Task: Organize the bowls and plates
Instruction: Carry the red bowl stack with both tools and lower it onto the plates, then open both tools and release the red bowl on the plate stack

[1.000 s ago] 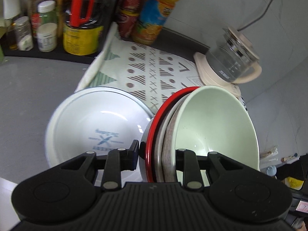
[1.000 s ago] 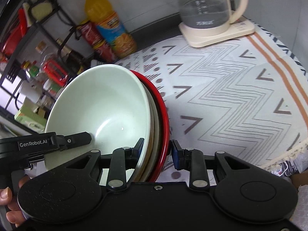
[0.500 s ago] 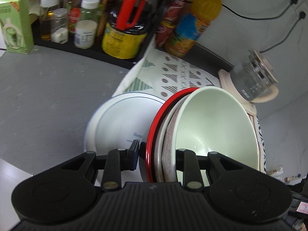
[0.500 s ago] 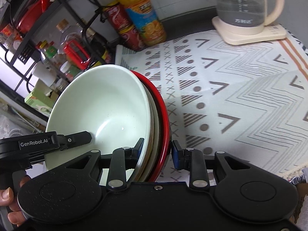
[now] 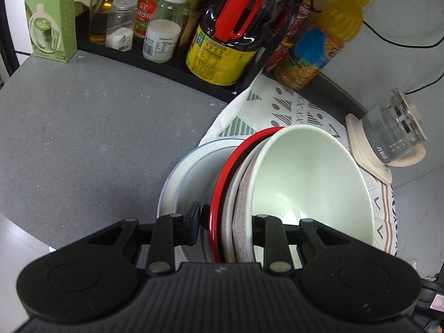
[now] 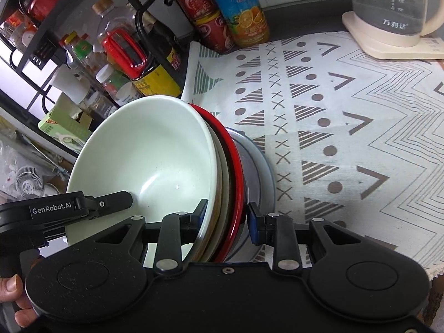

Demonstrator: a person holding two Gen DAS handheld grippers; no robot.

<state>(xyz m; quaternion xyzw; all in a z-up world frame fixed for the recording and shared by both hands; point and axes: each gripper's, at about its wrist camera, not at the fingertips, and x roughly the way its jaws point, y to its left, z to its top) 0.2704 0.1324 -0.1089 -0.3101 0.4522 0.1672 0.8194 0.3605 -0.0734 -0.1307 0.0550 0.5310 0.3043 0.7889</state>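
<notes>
Both tongs grip one nested stack of dishes, held tilted on edge above the desk.

Left tongs: closed on the near rim of the stack, one finger outside the red plate, the other inside the pale green bowl. Between plate and bowl sits a speckled brownish dish.

Right tongs: closed on the same stack from the other side, left finger inside the pale green bowl, right finger outside the red plate. The left tongs show at the near left of this view, reaching into the bowl.

Behind the red plate lies a white plate with a bluish rim, partly over the patterned cloth and partly over the grey desk. Cannot tell whether the stack touches it.

Far side: a rack of bottles with a dark sauce bottle with a red handle, an orange juice bottle and a green carton. Far right: a glass kettle on a cream base, standing on the cloth.
</notes>
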